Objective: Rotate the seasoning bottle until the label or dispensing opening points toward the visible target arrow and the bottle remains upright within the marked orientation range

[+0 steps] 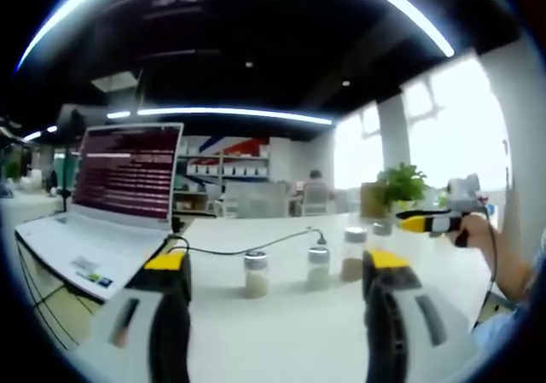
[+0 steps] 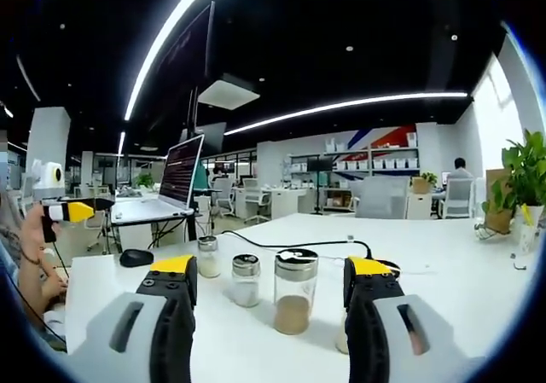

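Observation:
Three clear seasoning bottles with silver caps stand upright in a row on the white table. In the left gripper view they are the left bottle (image 1: 255, 275), the middle bottle (image 1: 318, 267) and the taller right bottle (image 1: 353, 254), which holds brown powder. My left gripper (image 1: 275, 268) is open, short of the bottles and touching none. In the right gripper view the tall brown-filled bottle (image 2: 294, 292) is nearest, with a small bottle (image 2: 246, 281) and a farther bottle (image 2: 207, 258) to its left. My right gripper (image 2: 271, 268) is open and apart from them. No arrow mark is visible.
An open laptop (image 1: 128, 178) sits at the table's left end, with a black cable (image 1: 256, 246) running behind the bottles. A black mouse (image 2: 136, 258) lies near the table edge. A hand holds the other gripper (image 1: 435, 222) at the right. A potted plant (image 1: 397, 187) stands behind.

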Available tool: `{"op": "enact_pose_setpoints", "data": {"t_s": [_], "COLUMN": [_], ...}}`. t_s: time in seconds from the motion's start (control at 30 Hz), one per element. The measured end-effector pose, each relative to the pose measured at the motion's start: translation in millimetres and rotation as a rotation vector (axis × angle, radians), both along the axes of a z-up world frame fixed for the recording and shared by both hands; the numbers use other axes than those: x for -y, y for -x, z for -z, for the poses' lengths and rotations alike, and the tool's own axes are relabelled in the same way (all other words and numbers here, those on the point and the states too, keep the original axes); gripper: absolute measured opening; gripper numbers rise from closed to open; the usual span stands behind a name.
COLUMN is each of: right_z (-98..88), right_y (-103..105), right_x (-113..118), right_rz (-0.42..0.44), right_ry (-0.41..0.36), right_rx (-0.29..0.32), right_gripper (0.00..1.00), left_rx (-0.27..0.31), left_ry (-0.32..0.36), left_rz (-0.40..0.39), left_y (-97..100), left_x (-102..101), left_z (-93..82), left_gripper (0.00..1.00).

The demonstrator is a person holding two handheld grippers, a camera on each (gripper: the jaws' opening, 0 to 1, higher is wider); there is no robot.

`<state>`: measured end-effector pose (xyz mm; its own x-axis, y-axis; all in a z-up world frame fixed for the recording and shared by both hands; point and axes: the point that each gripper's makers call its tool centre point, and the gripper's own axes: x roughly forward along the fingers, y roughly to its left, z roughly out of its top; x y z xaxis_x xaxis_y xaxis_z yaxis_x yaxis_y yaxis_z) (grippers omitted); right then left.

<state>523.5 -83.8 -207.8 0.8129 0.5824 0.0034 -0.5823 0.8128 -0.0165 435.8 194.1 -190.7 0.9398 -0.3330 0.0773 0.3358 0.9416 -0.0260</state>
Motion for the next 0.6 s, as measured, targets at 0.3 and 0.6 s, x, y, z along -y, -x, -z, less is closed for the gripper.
{"op": "enact_pose_setpoints", "data": {"t_s": [0.3, 0.6], "right_z": [3.1, 11.0], "right_y": [-14.5, -30.8], "right_x": [-1.3, -6.6], "right_rz": [0.022, 0.053], "right_ry": [0.029, 0.035], "right_rx": [0.000, -0.018], "right_gripper": [0.66, 0.63], "left_rx": [0.002, 0.003], "left_ry": [0.010, 0.021], "left_rz": [-0.006, -0.017], "left_y": [1.4, 0.3], "left_x": [-3.3, -9.4], "left_z": [0.8, 0.2], "left_gripper": [0.87, 0.85]}}
